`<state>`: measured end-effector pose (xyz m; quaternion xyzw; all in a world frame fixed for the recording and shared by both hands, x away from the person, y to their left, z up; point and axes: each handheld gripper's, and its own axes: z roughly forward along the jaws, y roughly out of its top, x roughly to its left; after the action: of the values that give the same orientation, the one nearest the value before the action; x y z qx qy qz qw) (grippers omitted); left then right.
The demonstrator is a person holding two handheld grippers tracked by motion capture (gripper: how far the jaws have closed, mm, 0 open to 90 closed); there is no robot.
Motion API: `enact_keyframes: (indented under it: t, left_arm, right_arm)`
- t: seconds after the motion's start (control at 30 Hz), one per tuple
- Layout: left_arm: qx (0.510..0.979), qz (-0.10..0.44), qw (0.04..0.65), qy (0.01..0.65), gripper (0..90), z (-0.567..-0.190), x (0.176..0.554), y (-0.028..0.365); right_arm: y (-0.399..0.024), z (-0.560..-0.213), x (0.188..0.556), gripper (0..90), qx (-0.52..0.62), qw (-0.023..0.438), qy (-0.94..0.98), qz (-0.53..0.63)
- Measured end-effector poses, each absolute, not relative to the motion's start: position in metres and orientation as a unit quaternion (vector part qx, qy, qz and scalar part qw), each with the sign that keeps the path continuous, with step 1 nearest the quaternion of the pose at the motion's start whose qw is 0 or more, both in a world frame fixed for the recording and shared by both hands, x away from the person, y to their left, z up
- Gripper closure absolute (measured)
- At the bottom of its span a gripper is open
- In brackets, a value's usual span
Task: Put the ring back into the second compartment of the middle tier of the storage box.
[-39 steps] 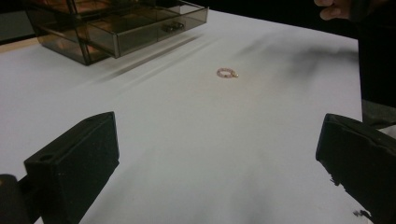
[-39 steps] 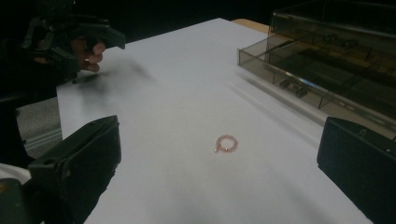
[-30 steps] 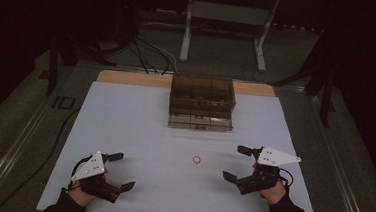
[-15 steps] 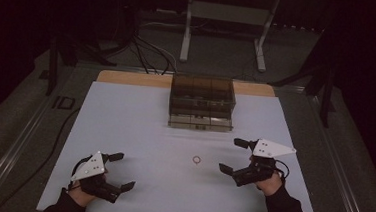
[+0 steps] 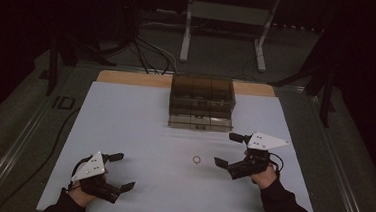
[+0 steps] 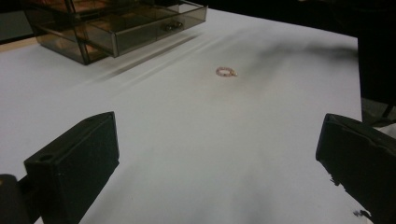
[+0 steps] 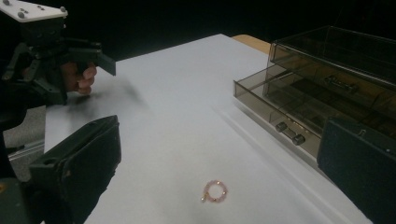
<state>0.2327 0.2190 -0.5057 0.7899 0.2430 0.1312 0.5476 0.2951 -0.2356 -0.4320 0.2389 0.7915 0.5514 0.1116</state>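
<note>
White table (image 5: 125, 111), dim room. Smoky clear drawer box (image 5: 202, 102) at the far middle of the table; in the right gripper view its lowest drawer (image 7: 275, 109) is pulled out a bit, with two small knobs on the front. Left gripper (image 5: 121, 171) near the front left edge, jaws wide apart, nothing between them. Right gripper (image 5: 233, 150) at front right, jaws also spread, empty, pointing toward the ring. Ring (image 5: 197, 160) lies flat on bare table in front of the box, near the right gripper, well apart from the left. It is a tiny loop, pinkish beads with a gold bit (image 7: 215, 192), thin, roughly round.
</note>
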Motion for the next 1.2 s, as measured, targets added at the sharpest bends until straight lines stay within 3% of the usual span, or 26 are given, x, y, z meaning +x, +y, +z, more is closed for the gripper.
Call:
enact_keyframes:
  t: [1.2]
  left_arm:
    - [0.790, 0.130, 0.548, 0.242, 0.8, -0.506, 0.233, 0.219]
  right_arm:
    - [-0.210, -0.458, 0.324, 1.4, 0.255, 0.085, 0.812, 0.518]
